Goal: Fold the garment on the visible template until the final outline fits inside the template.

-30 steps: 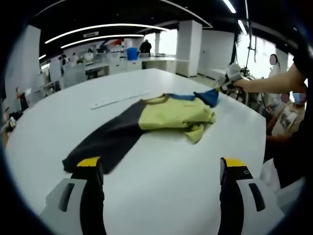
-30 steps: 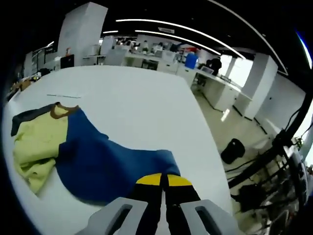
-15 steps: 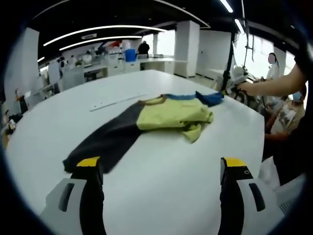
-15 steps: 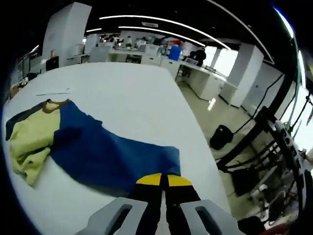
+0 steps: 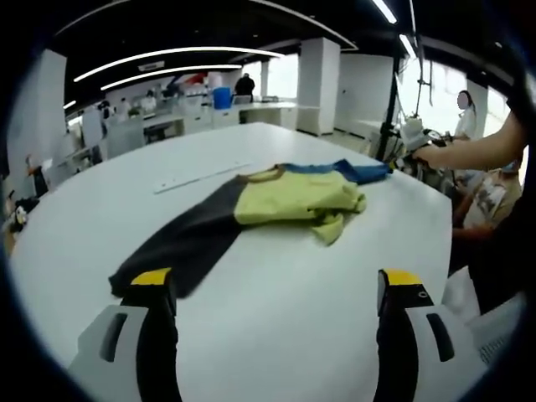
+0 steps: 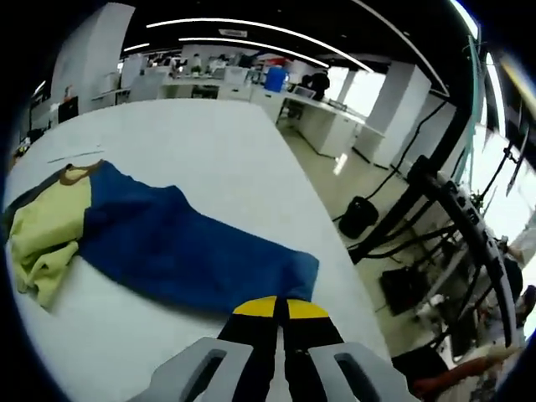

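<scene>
My right tool (image 6: 279, 308) is pressed together on the cuff end of the blue sleeve (image 6: 180, 251), at the near edge of the right gripper view. The sleeve runs flat from the tool away to the left, where it joins the yellow body (image 6: 43, 234) of the garment. My left tool (image 5: 272, 289) stands spread, jaws well apart, gripping nothing, above bare white surface (image 5: 276, 327) just near of the dark sleeve (image 5: 180, 243).

Location of the work: the garment (image 5: 289, 197) lies across the middle of the surface, dark sleeve toward the near left, yellow body bunched in the centre, blue sleeve reaching toward the far right edge, where my hand (image 5: 435, 152) holds the right tool. A pale strip (image 5: 201, 173) lies on the surface beyond the garment; I cannot confirm whether it marks the template.

Assessment: the step in hand appears to be drawing the blue sleeve out straight. To do it well:
- keep the pull low and level, so the cloth slides and does not lift;
- stop short of the surface edge, which is close beside the cuff;
- watch the yellow body, which is rumpled and likely to drag along;
- bring the left tool down on the dark sleeve or body as an anchor.
</scene>
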A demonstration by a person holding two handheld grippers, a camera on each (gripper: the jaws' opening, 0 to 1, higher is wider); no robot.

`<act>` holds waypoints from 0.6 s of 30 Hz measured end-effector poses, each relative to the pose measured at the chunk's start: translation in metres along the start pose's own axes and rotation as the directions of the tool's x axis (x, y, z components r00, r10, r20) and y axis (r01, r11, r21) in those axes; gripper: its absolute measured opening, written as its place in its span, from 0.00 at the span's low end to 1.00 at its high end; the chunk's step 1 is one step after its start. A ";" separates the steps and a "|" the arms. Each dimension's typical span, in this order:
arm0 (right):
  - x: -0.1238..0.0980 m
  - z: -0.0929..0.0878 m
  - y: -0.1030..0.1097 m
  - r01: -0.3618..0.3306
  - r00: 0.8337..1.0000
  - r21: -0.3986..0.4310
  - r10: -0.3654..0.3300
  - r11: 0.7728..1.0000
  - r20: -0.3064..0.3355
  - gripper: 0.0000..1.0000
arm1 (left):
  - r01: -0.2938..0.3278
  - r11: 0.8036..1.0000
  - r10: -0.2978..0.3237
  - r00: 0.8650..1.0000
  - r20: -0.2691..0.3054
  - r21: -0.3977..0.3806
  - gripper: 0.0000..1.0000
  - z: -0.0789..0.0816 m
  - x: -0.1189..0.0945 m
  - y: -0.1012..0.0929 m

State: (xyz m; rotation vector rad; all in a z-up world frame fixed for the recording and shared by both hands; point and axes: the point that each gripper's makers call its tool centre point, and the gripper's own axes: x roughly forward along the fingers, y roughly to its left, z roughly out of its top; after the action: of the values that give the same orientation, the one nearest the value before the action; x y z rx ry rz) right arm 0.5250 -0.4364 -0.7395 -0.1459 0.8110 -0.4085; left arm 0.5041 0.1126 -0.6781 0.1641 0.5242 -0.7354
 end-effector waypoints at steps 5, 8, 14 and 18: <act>-0.003 -0.006 -0.003 0.003 1.000 0.015 -0.003 1.000 -0.010 0.00 | -0.007 1.000 0.007 1.000 0.000 0.000 0.97 -0.002 -0.003 0.001; -0.005 -0.007 -0.009 0.014 1.000 0.022 -0.014 1.000 -0.009 0.00 | -0.009 1.000 0.009 1.000 0.000 0.002 0.97 -0.002 -0.006 0.001; -0.005 -0.011 -0.017 0.013 1.000 0.043 -0.012 0.999 -0.023 0.00 | -0.015 1.000 0.015 1.000 -0.001 0.001 0.97 -0.005 -0.010 0.001; -0.006 -0.014 -0.007 -0.052 0.998 0.071 0.055 0.996 -0.036 0.01 | -0.017 1.000 0.017 1.000 -0.005 0.000 0.97 -0.006 -0.012 0.001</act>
State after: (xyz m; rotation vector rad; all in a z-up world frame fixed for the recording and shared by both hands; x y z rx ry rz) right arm 0.5086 -0.4400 -0.7433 -0.0509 0.8351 -0.3897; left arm 0.4949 0.1225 -0.6770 0.1705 0.5271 -0.7184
